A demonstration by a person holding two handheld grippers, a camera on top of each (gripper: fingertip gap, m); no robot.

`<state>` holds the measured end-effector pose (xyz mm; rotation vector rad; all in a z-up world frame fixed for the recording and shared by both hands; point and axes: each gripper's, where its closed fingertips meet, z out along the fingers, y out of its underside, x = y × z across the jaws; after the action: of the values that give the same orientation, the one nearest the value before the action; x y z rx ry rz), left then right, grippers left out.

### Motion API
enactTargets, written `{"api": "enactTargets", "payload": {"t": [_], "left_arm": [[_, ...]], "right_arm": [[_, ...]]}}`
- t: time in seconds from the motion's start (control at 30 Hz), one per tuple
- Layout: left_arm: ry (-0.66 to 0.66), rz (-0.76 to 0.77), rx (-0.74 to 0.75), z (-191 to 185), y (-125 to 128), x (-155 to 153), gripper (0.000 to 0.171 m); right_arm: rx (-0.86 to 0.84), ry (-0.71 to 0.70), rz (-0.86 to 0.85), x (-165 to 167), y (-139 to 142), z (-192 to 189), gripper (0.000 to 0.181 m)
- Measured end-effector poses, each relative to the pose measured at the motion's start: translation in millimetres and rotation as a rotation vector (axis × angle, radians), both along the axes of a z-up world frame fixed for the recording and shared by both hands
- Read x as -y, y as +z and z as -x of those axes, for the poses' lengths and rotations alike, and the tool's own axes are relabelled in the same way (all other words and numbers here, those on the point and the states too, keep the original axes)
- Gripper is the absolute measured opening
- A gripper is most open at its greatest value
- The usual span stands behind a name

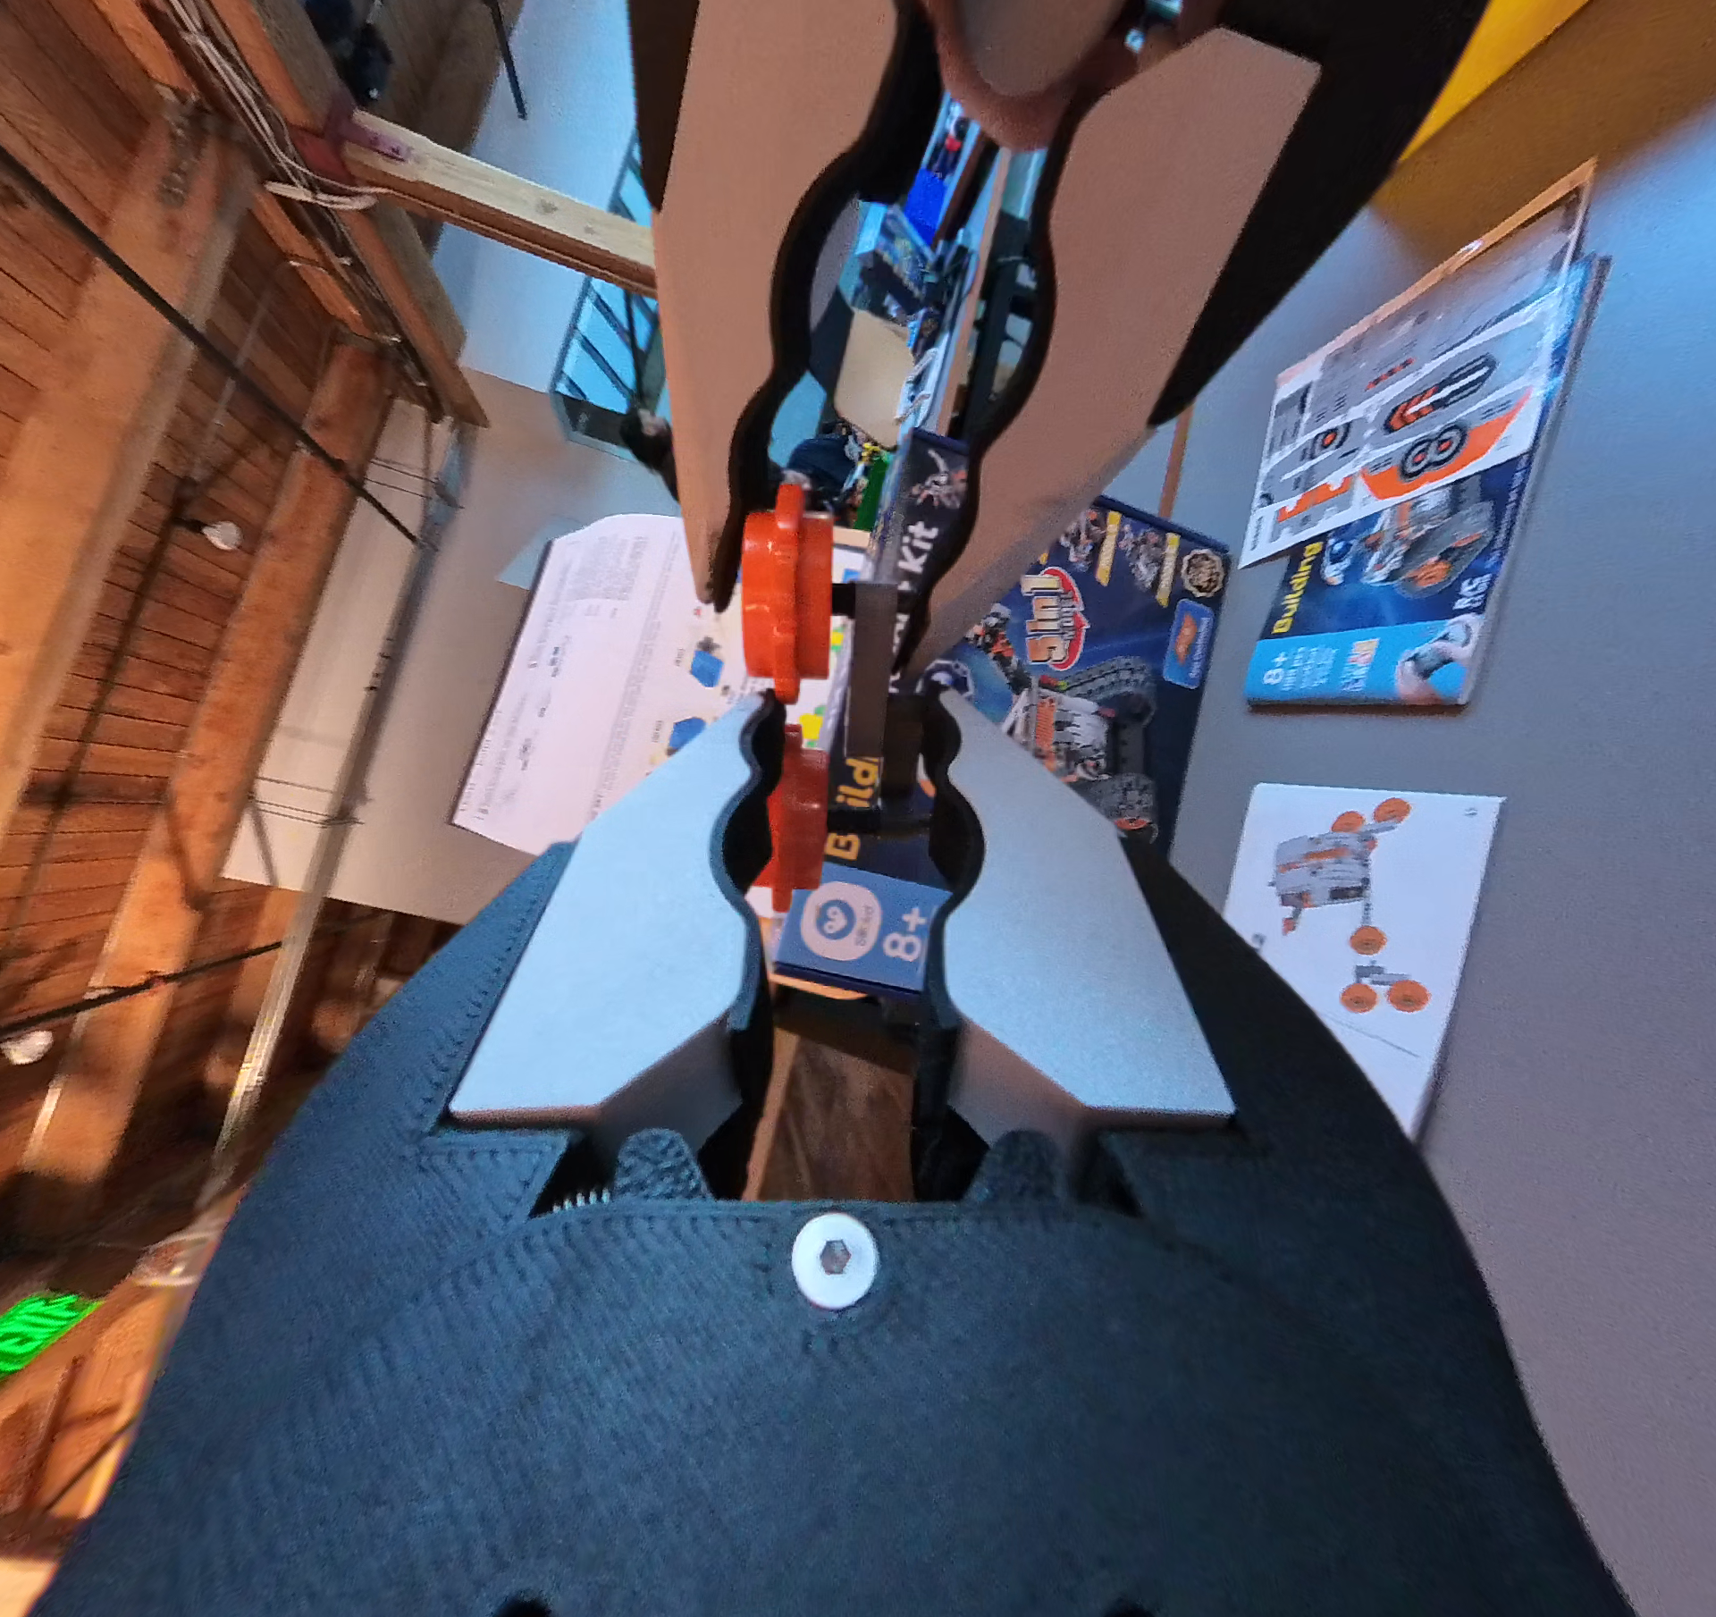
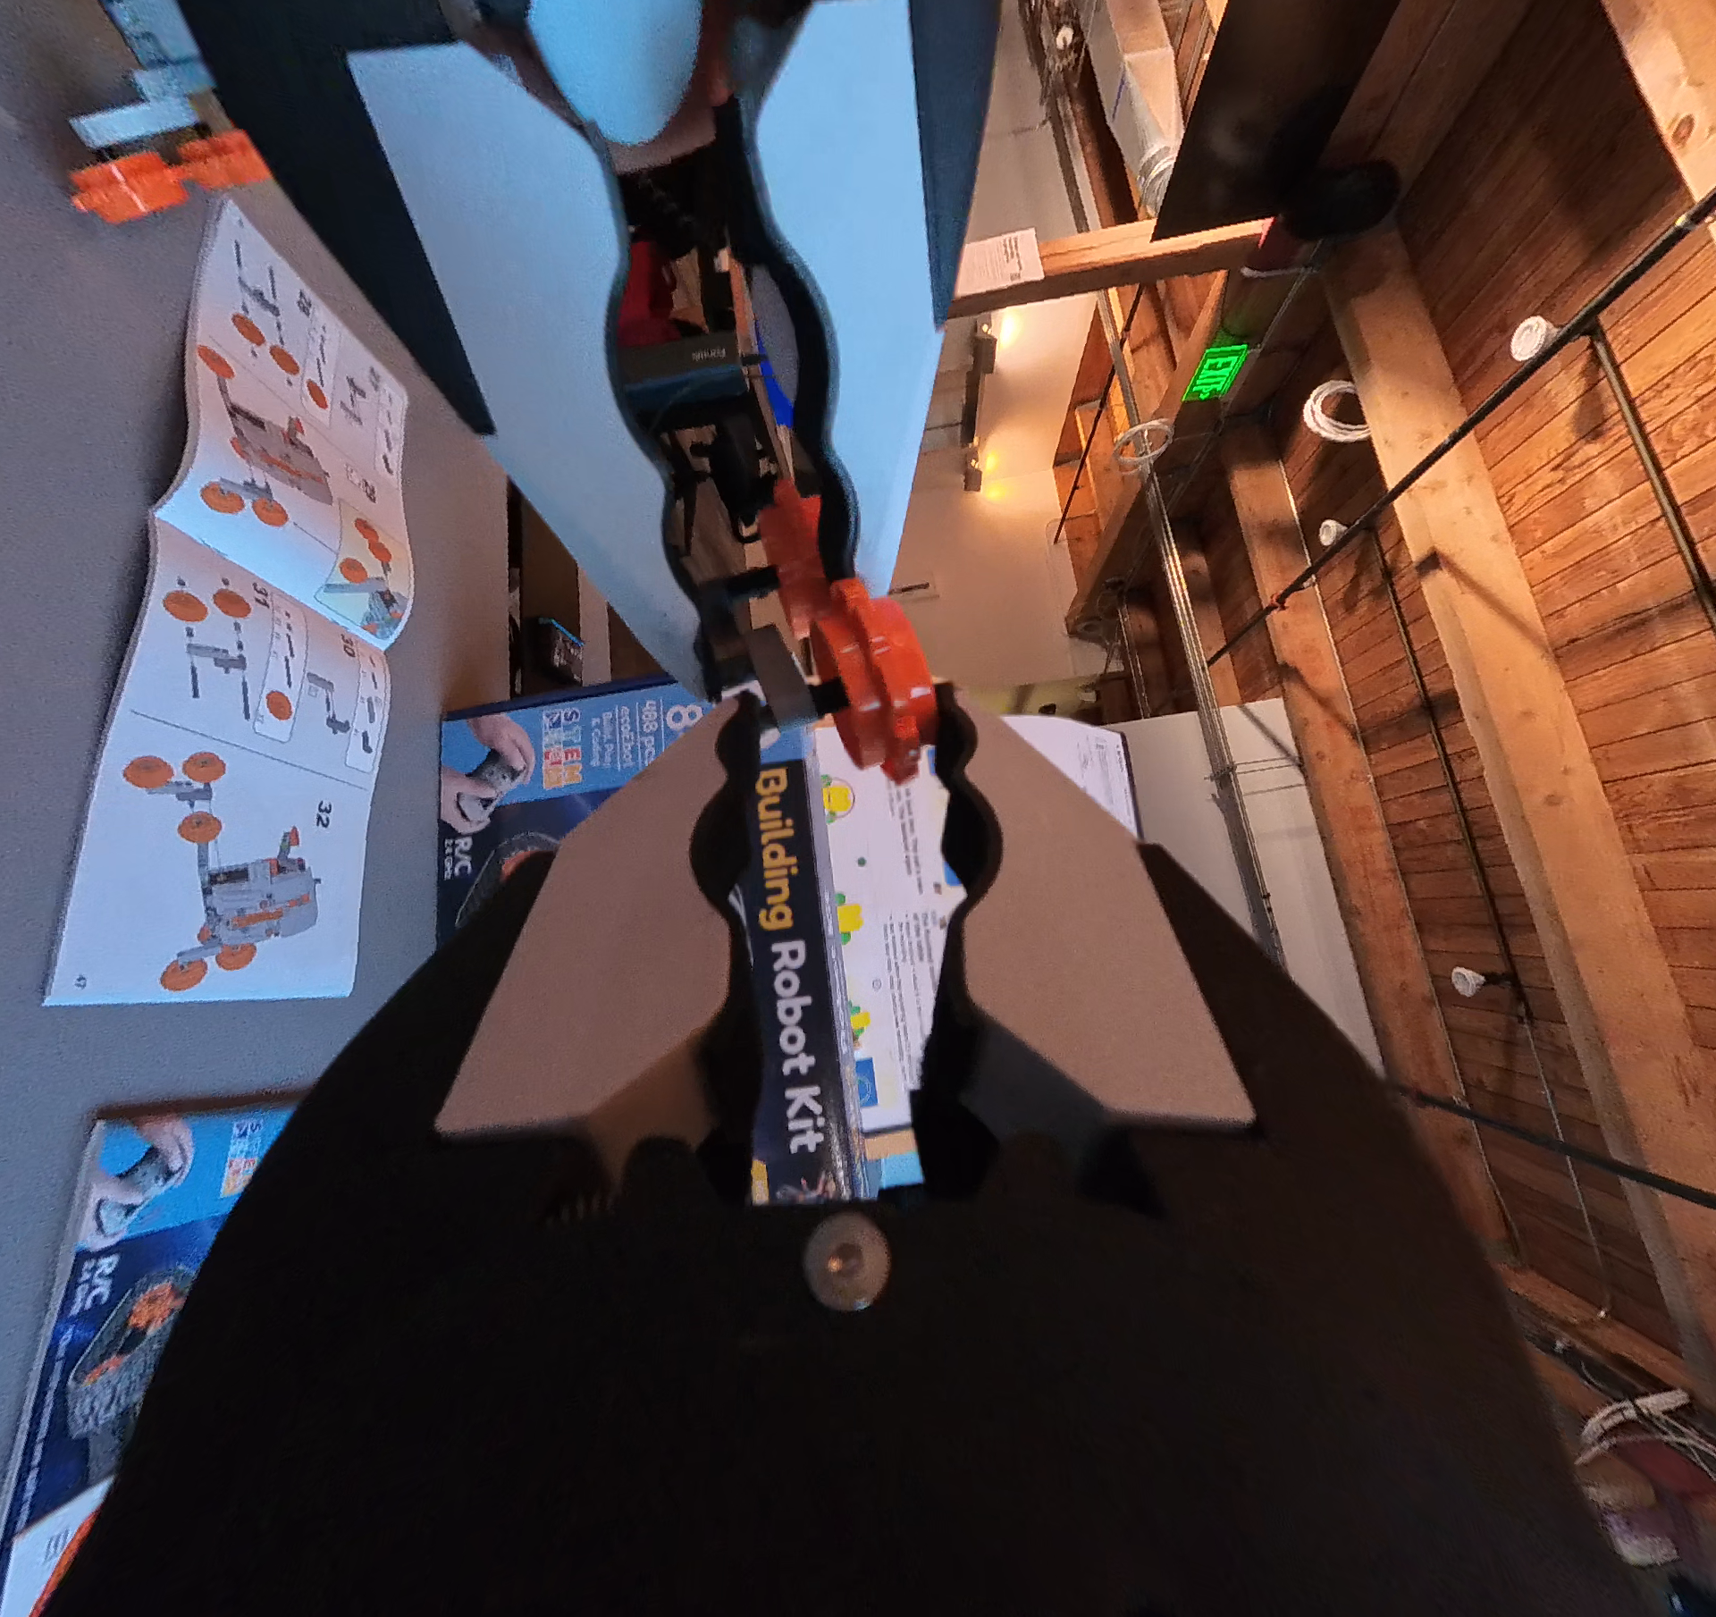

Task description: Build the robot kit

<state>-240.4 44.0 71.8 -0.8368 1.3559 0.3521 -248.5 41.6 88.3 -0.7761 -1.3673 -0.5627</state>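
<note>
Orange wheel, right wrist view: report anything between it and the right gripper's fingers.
Nothing visible: the orange wheel sits right at the tips of the right gripper, with the grey beam beside it between them.

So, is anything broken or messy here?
Nothing looks broken or spilled. The only unusual sight: the left gripper and right gripper both pinch one small orange-wheeled axle piece in mid-air, tip to tip.
</note>
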Motion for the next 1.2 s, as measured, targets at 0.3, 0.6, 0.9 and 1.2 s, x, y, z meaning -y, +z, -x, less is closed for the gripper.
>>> {"api": "enactTargets", "payload": {"t": [0.3, 0.6, 0.9, 1.2], "left_arm": [[-0.035, 0.087, -0.007, 1, -6, 2, 0.028], [-0.169, 0.177, 0.078, 1, 4, 18, 0.043], [-0.123, 0.078, 0.062, 1, 4, 10, 0.045], [0.033, -0.075, 0.022, 13, 9, -12, 0.031]], "right_arm": [[0.004, -0.037, 0.083, -1, -6, 1, 0.037], [-0.082, -0.068, 0.144, -9, -4, -2, 0.036], [-0.082, -0.094, 0.083, -8, -1, 4, 0.037], [-0.158, -0.061, 0.150, -9, 4, -2, 0.036]]}}
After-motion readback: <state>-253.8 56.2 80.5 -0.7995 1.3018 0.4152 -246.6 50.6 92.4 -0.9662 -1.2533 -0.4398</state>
